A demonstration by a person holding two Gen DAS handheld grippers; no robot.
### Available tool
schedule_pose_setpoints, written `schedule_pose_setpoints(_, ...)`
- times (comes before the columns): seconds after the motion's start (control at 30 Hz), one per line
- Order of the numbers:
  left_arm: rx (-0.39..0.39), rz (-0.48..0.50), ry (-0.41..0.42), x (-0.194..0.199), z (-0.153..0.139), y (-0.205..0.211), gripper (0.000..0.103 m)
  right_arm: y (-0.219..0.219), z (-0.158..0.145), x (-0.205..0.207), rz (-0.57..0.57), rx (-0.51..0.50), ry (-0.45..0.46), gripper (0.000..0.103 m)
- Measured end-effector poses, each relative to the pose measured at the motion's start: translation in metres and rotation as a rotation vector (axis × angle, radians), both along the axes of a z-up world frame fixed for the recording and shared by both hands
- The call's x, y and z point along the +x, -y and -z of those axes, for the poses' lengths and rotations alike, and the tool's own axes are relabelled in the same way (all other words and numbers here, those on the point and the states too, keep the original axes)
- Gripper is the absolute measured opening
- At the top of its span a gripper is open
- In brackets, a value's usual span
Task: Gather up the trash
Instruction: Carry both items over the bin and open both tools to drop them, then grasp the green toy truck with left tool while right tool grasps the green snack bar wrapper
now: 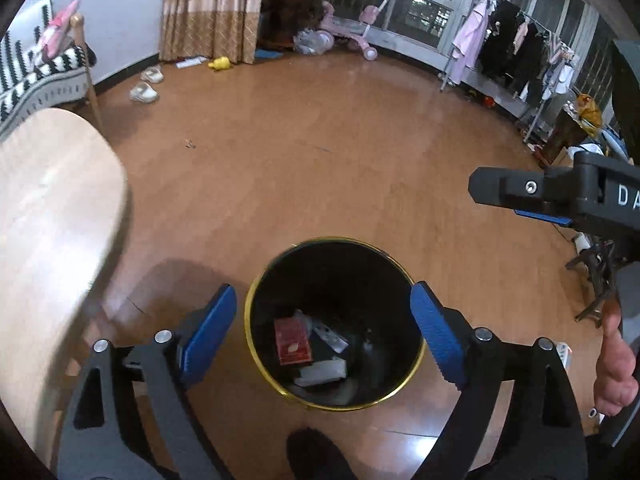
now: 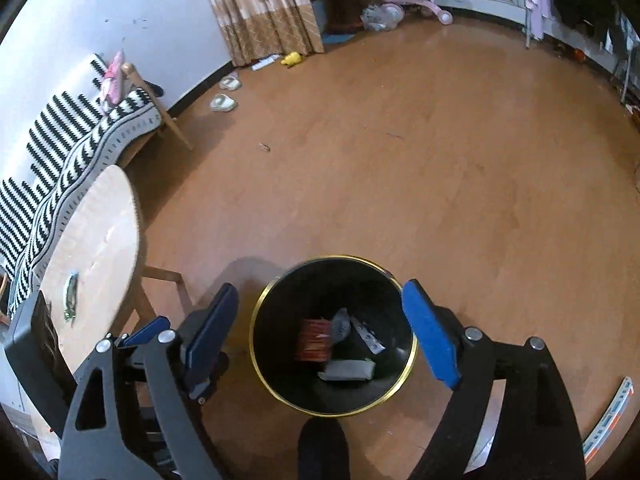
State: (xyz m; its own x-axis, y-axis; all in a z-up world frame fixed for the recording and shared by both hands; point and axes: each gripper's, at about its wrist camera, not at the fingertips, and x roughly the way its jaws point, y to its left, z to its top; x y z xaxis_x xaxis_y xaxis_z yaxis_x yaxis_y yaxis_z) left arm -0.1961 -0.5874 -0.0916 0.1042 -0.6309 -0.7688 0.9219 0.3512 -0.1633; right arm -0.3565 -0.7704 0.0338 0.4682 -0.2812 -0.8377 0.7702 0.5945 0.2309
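Only legible writing was the white letters "D A" on the black body of the right gripper point(image 1: 520, 196), seen at the right edge of the left wrist view; any print on the trash was too blurred to read. A black bin with a gold rim point(image 1: 256, 354) stood on the wooden floor point(image 1: 320, 152) at lower centre of both views. Inside it lay a red packet point(image 1: 292, 341), a white wrapped block point(image 1: 322, 373) below it, and a strip of foil-like packaging point(image 1: 330, 336) to the right; the right wrist view showed the same packet point(image 2: 314, 340), a grey-white block point(image 2: 350, 370) and a crumpled grey piece point(image 2: 342, 326). The left gripper point(image 1: 322, 338) hung above the bin, its blue pads point(image 1: 210, 334) spread wide apart at either side of the rim, holding nothing. The right gripper point(image 2: 320, 334) likewise hung above the bin, pads point(image 2: 430, 332) wide apart and empty. A thumb point(image 1: 614, 368) showed at the lower right of the left view. A round light-wood table point(image 2: 100, 248) sat at left with a small green scrap point(image 2: 71, 292) on it. A striped black-and-white throw point(image 2: 80, 136) covered a seat at upper left. A pale slipper pair point(image 1: 146, 84) and a yellow toy point(image 1: 219, 64) lay near the curtain point(image 1: 212, 8) at the top.
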Motion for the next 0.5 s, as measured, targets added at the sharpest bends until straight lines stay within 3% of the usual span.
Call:
schedule_pose_setpoints(0.2, -0.032, -0.109, 0.034, 0.031, -0.039, -0.056, 0.092, -0.034, -0.011, 0.050, -0.117, -0.013, 0.017, 0.084)
schedule_pose_setpoints(0.37, -0.038, -0.290, 0.093, 0.089, -0.073, -0.142, 0.093, -0.084, -0.024, 0.117, -0.259, -0.012, 0.048, 0.084)
schedule_pose_setpoints(0.5, -0.023, -0.469, 0.130, 0.136, -0.089, -0.223, 0.093, -0.148, -0.036, 0.184, -0.408, -0.025, 0.062, 0.084)
